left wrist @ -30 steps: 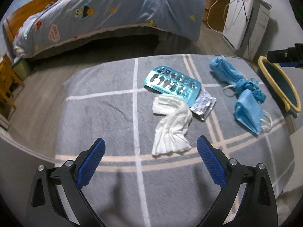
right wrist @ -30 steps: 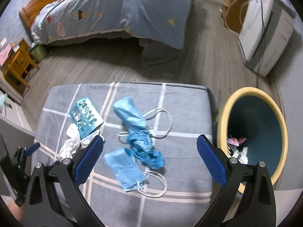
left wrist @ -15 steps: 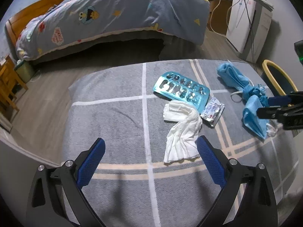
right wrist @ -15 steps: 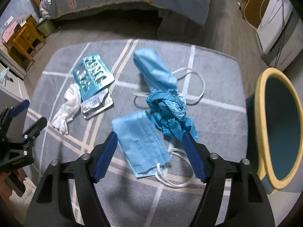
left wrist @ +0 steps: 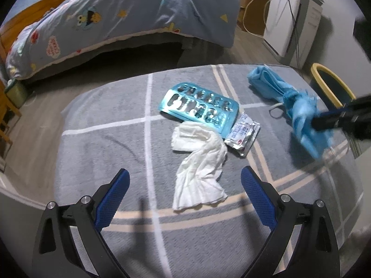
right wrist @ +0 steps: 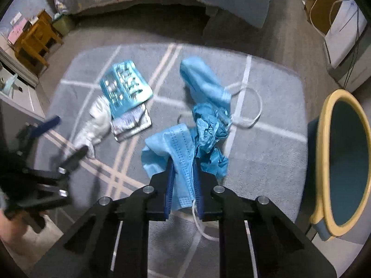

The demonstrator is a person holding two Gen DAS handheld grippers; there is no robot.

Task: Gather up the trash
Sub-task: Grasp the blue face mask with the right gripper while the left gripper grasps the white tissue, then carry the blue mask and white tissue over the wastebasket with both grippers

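In the left wrist view, the left claw (left wrist: 184, 186) gapes empty over the tissue (left wrist: 199, 162) on the table (left wrist: 104, 139); limp and light, best pinched mid-fold. In the right wrist view, the right claw (right wrist: 183, 164) has just closed on the soft mask (right wrist: 176, 148), beside the bin (right wrist: 324, 139).

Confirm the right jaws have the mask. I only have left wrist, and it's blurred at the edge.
Observer: Yes. In right wrist, the right gripper has just been closing and is shut on the mask, which is pinched between the jaws.
Operator: Ear loop caught?
Observer: One loop hangs loose below the jaws.
Operator: Anything coming along with it?
Observer: A crumpled blue wad lies against the mask. I can't tell whether it's tangled.
Operator: Bin?
Observer: The bin stands just right of the mat, with its whole yellow rim in view.
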